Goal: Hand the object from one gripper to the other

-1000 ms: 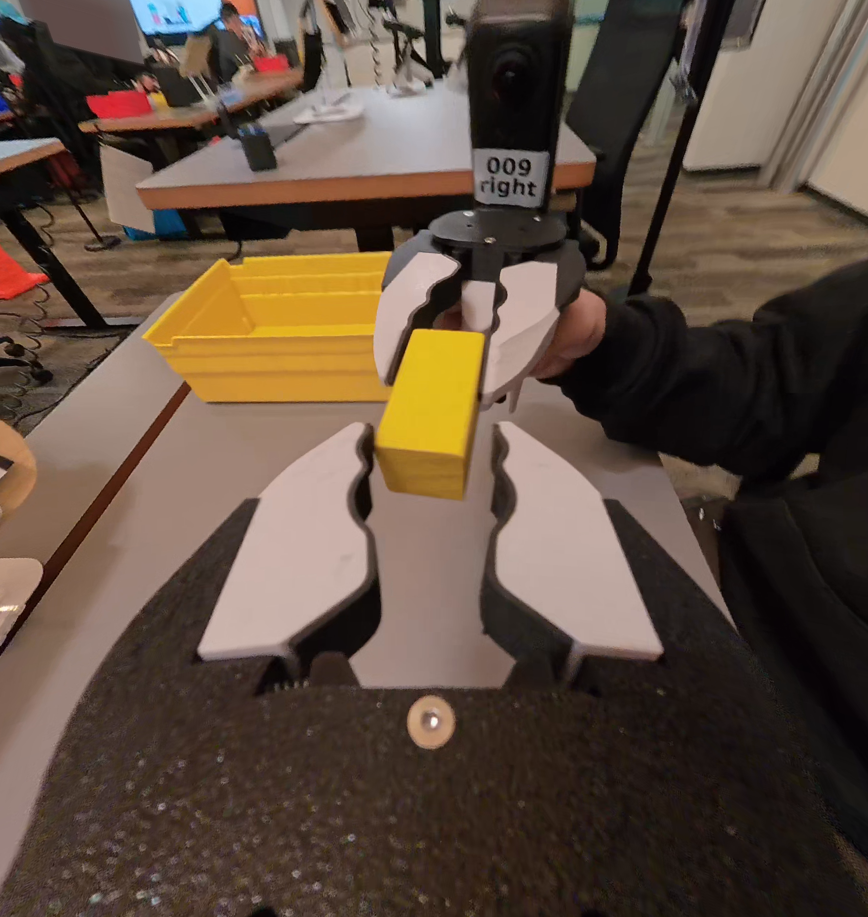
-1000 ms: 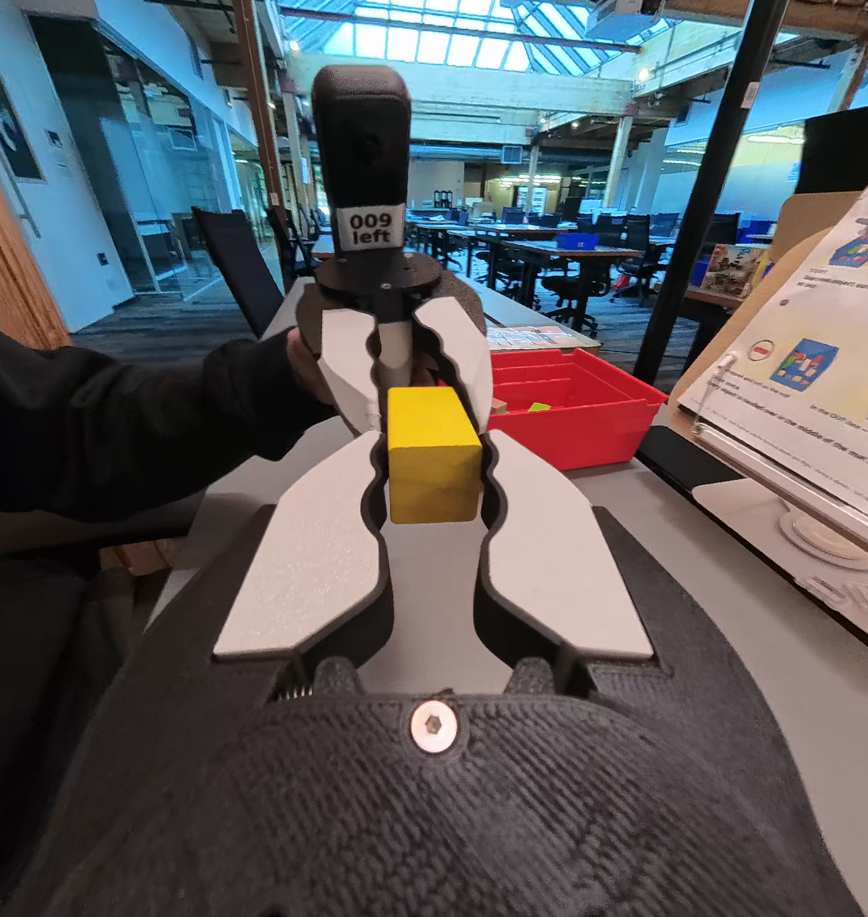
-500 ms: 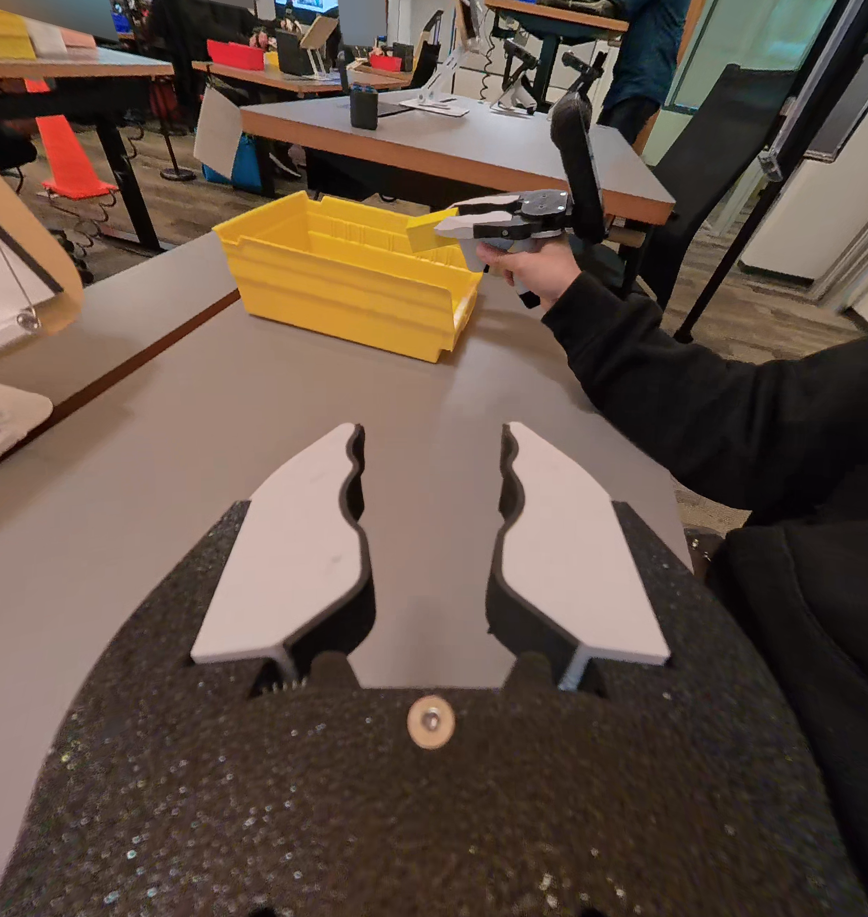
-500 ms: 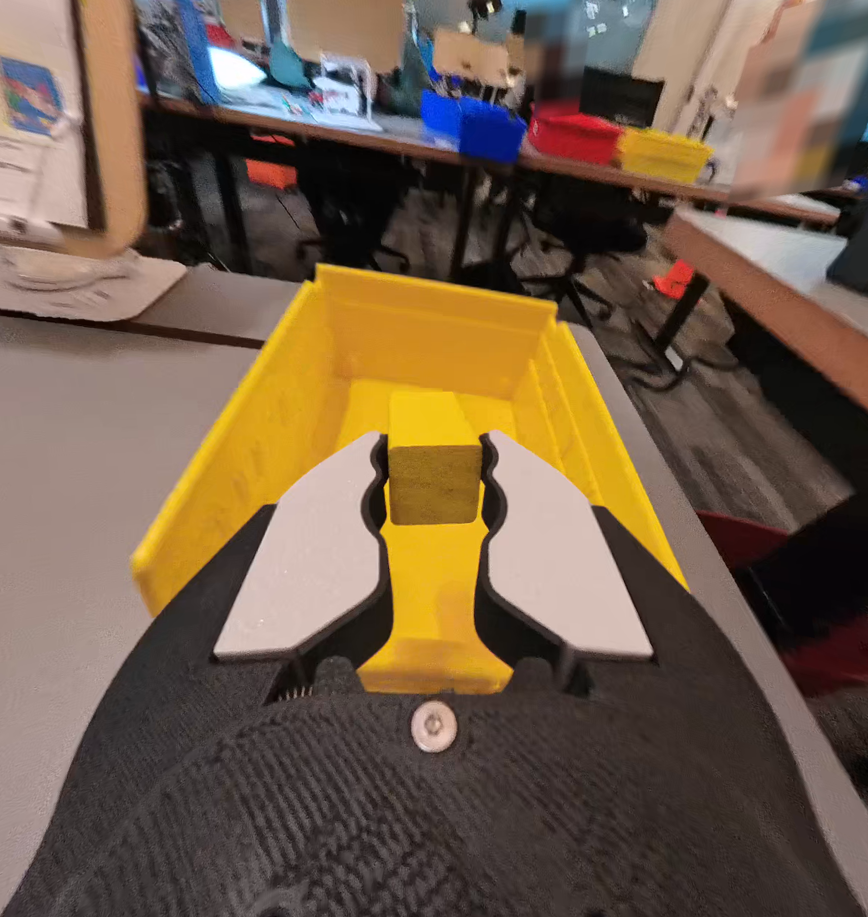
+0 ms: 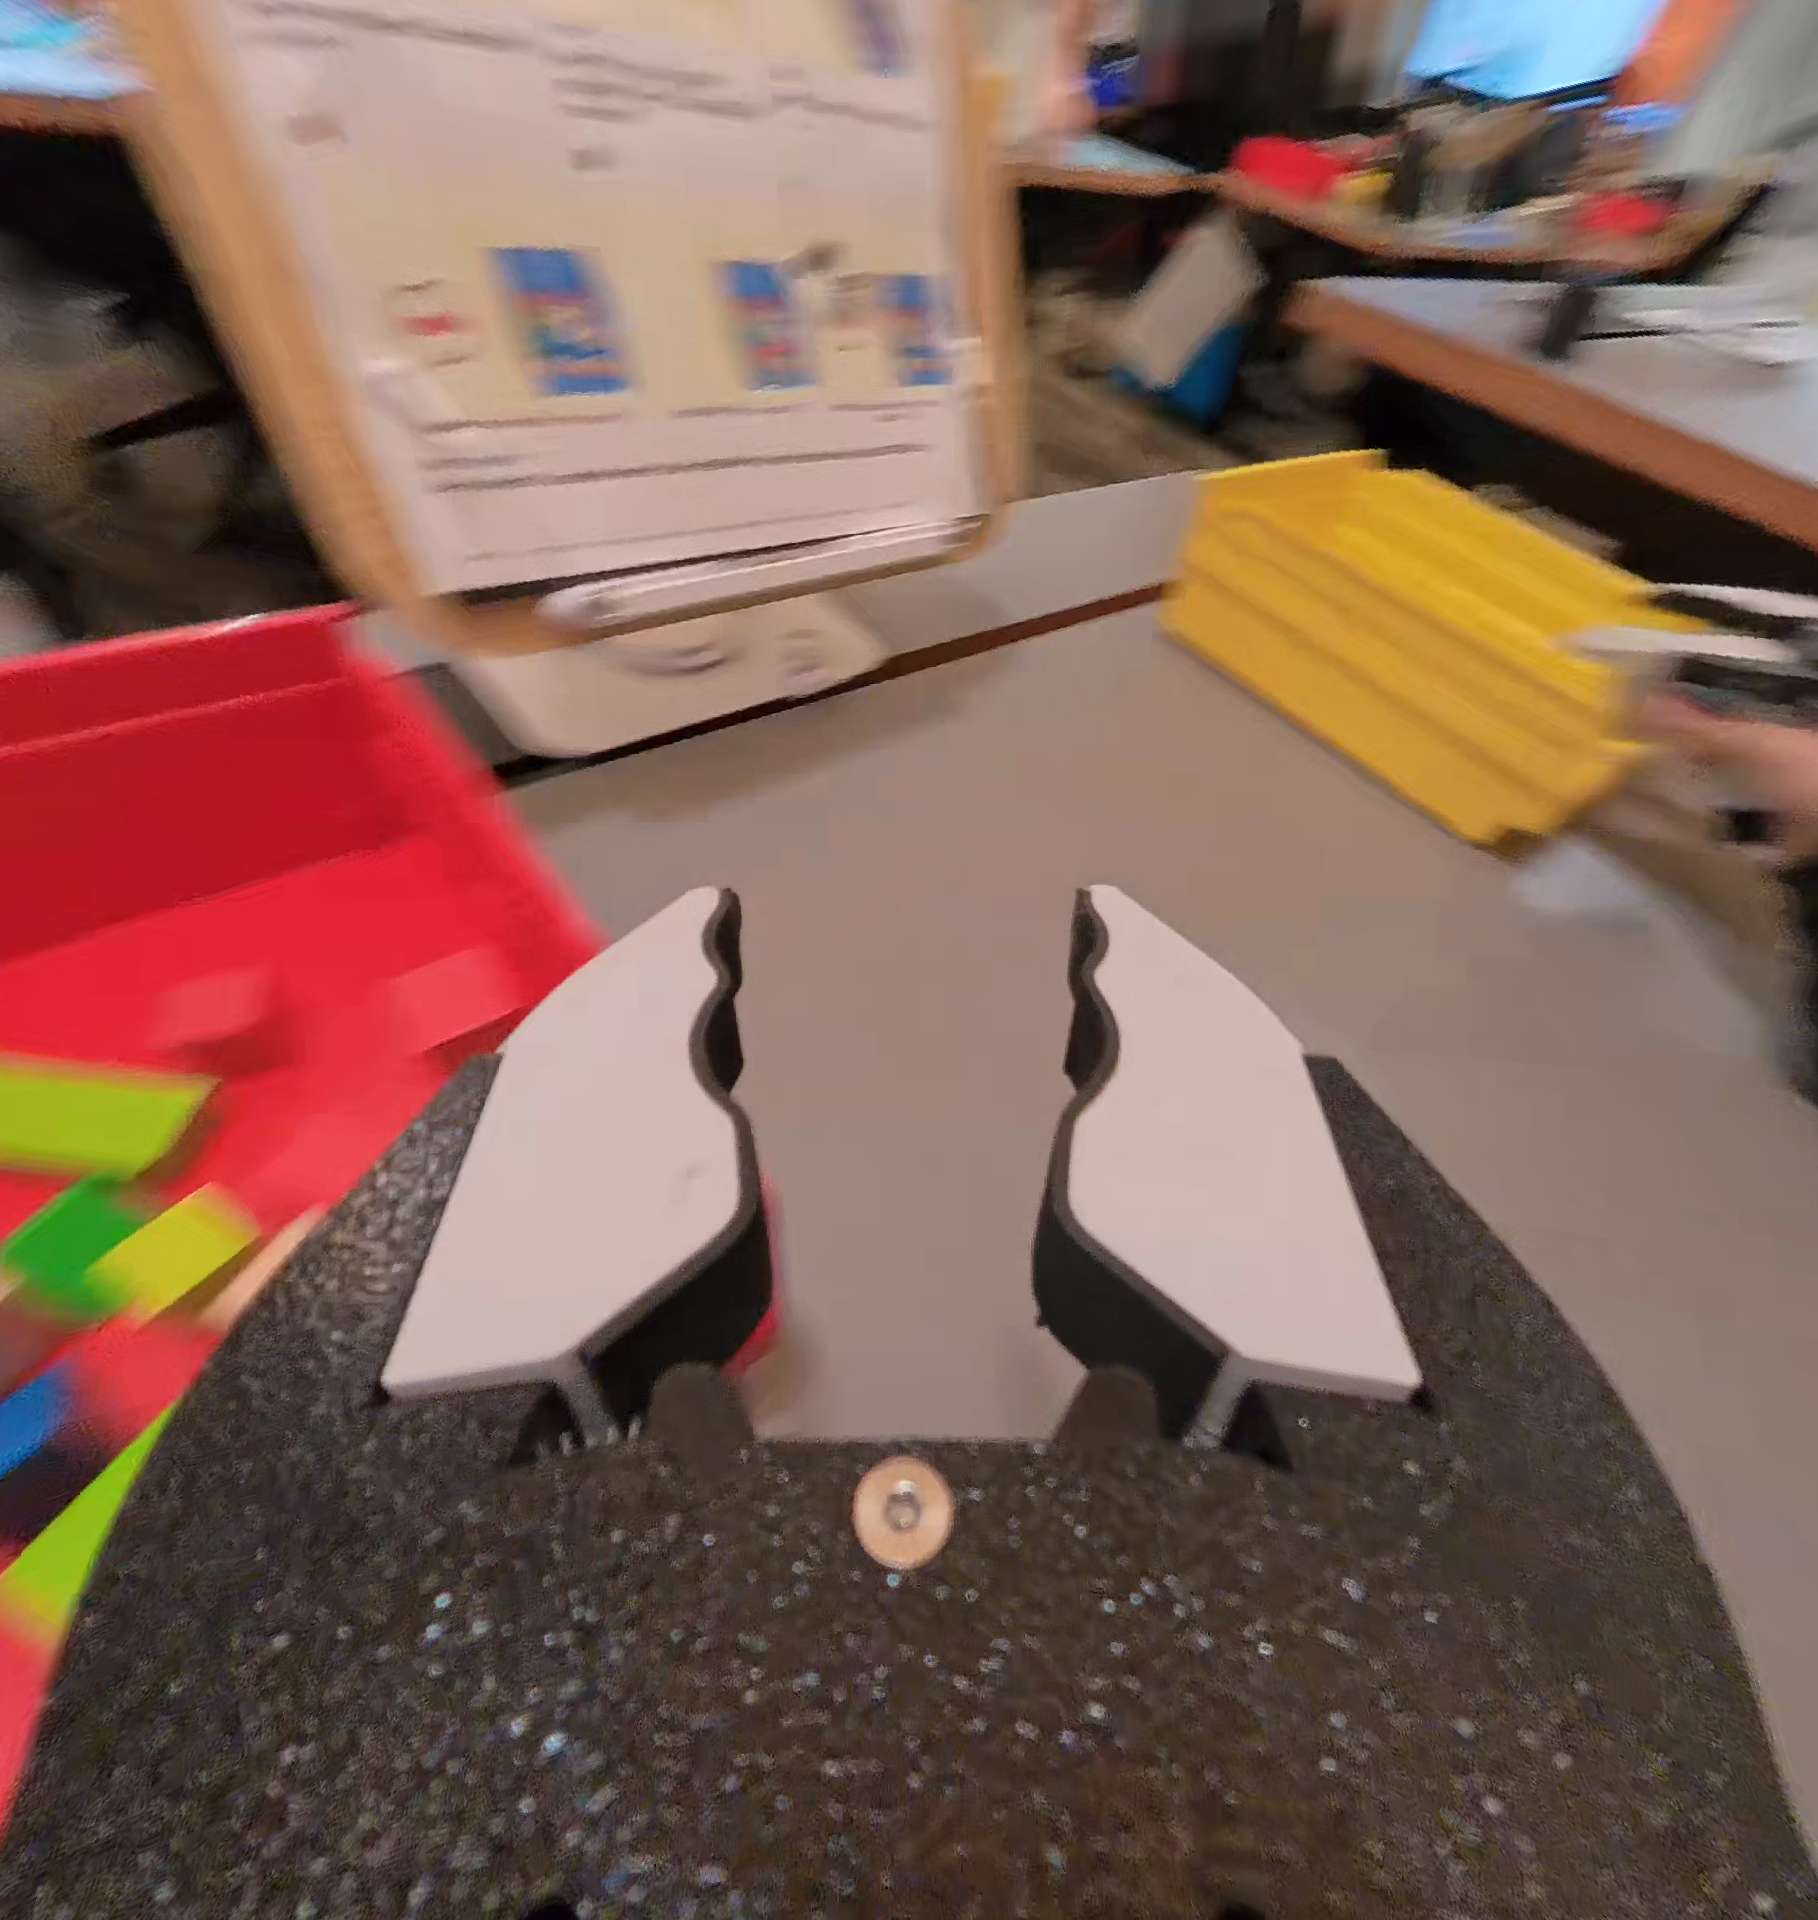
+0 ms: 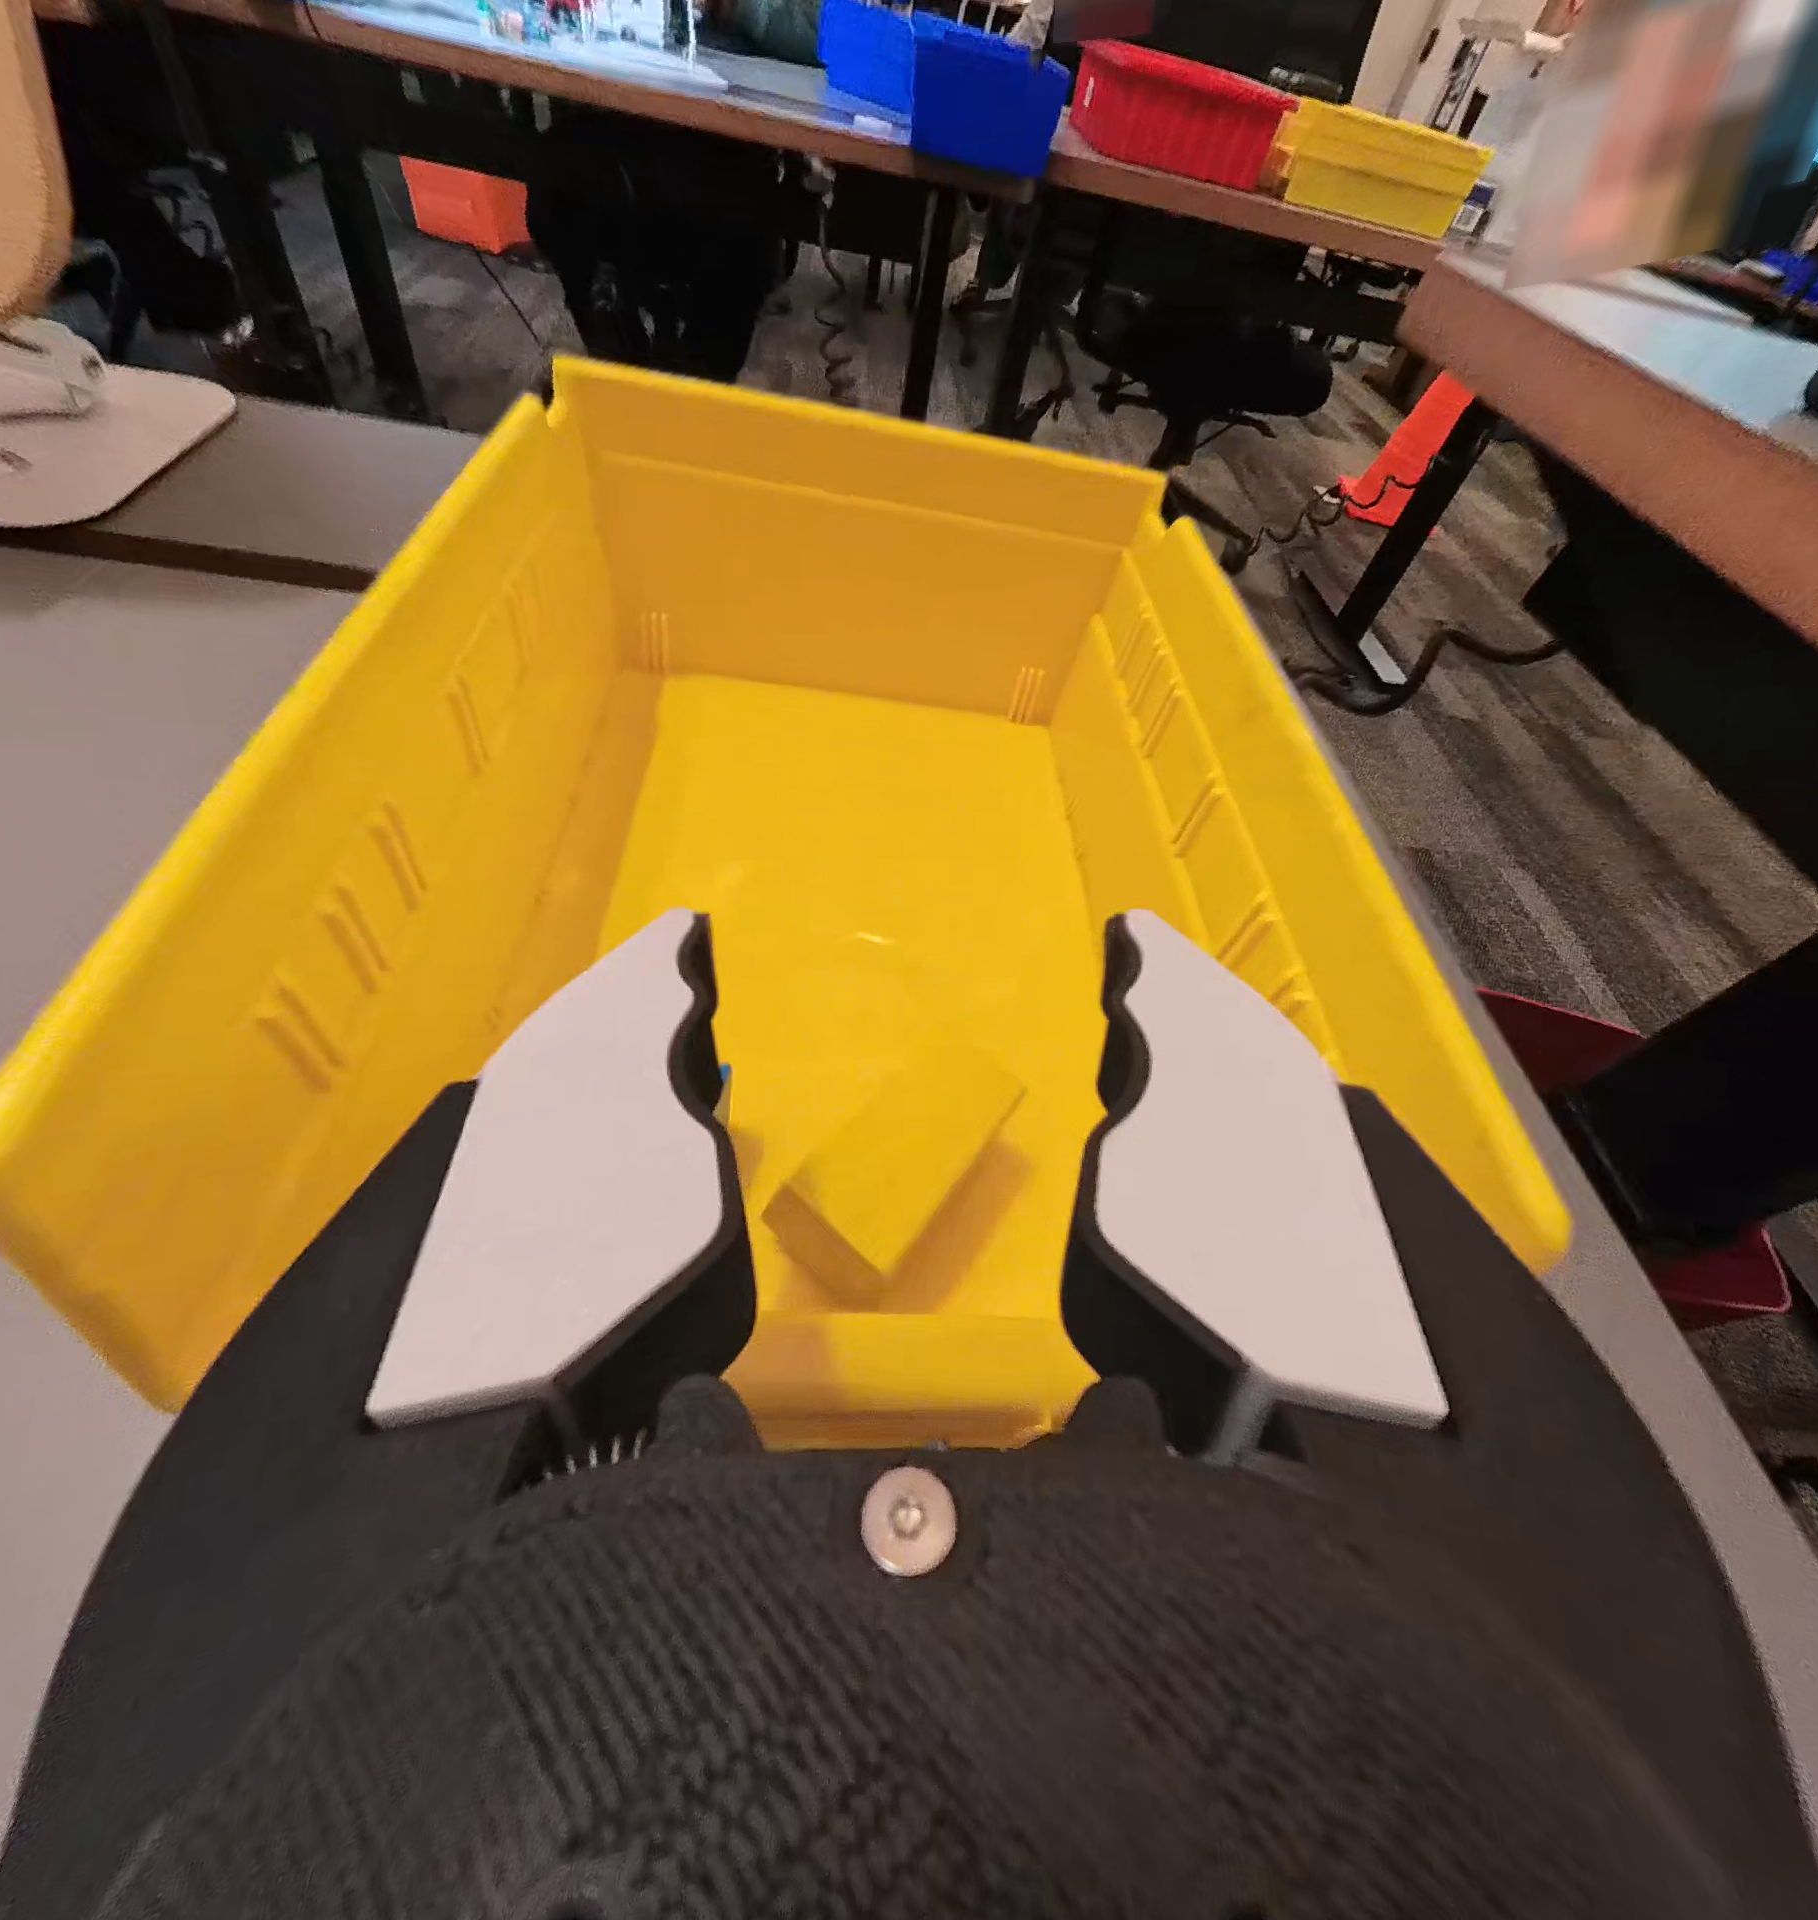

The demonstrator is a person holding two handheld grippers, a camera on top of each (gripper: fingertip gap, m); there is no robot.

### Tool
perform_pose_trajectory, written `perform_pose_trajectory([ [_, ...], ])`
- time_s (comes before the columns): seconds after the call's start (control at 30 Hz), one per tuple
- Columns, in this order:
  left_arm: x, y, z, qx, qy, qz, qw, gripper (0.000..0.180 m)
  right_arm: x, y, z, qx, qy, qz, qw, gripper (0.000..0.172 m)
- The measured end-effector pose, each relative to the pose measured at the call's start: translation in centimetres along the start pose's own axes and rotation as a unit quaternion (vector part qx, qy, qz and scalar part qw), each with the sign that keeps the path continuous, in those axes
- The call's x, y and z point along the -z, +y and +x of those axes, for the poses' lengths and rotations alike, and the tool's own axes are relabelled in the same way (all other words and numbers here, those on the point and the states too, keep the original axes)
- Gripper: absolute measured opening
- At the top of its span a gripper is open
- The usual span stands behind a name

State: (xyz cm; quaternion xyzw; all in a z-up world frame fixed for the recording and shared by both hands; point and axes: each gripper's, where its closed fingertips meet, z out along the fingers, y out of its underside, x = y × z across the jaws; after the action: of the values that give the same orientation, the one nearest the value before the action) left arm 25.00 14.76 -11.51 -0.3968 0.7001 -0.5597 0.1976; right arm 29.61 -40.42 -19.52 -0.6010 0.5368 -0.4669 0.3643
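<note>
The right claw (image 6: 907, 935) hangs over the near end of the yellow bin (image 6: 261, 935), tilted down into it, its fingers spread wide with nothing between the pads. The yellow block (image 6: 889, 1174) lies on the bin floor below the claw, skewed, touching neither finger. The left claw (image 5: 905, 914) hovers over the grey worktop (image 5: 988, 790) beside the red bin (image 5: 209, 790), likewise wide apart and bare.
</note>
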Motion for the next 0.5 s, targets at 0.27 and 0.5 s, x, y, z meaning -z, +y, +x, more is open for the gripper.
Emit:
perform_pose_trajectory([
  [0.27,1.5,3.0,-11.8,0.124,-0.176,-0.132,0.968,0.059,2.2,-5.0,-1.5,-0.054,-0.04,0.075,0.995,0.085],
  [0.5,-3.1,5.5,-14.8,0.141,-0.187,-0.248,0.94,0.079,3.0,-6.4,-3.7,-0.059,-0.08,0.088,0.991,0.082],
])
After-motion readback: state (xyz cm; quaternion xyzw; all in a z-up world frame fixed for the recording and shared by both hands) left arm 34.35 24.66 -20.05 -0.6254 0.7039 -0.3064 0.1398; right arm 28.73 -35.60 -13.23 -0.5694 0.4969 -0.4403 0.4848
